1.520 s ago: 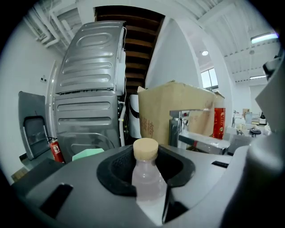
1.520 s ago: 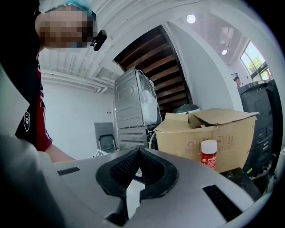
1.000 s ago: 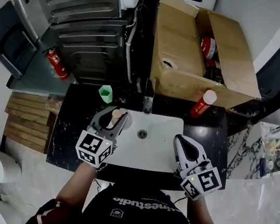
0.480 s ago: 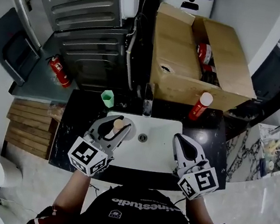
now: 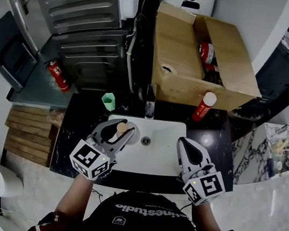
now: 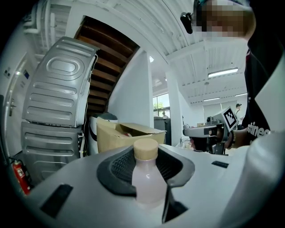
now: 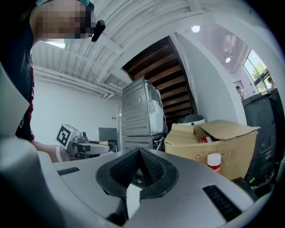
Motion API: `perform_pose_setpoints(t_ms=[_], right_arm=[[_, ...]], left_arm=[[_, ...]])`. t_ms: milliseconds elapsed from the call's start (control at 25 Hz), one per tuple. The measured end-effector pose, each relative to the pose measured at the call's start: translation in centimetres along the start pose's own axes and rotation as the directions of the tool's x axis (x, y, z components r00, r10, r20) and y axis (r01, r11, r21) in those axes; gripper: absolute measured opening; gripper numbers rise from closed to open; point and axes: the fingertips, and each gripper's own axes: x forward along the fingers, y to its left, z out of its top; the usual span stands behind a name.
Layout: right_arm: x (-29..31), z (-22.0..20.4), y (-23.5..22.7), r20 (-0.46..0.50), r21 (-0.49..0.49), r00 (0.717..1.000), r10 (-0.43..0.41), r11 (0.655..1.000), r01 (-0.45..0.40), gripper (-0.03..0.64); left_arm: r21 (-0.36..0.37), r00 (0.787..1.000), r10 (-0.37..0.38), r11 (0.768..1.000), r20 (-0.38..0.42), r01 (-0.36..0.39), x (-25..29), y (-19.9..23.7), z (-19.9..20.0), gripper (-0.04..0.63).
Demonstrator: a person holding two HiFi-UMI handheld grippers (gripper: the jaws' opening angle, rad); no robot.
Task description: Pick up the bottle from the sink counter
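While the left gripper clamps its half-parted jaws on a pale pink bottle with a tan cap, lifted over the left edge of the white sink, right gripper alongside, jaws together, empty, red bottle on the black counter behind.

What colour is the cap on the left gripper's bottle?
Light tan cap on the pale pink plastic bottle; clearest in the left gripper view.
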Motion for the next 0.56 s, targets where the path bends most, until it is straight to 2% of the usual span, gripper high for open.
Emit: perform_pose_setpoints(t_ms=[560], right_arm=[[-1.0, -0.1, -0.4, 0.002, -0.016, 1.0, -0.011, 1.0, 0.011, 0.037]], left_arm=[[0.012, 1.0, -0.019, 1.0, -0.003, 0.019, 0.4, -1.1, 0.3, 0.138]])
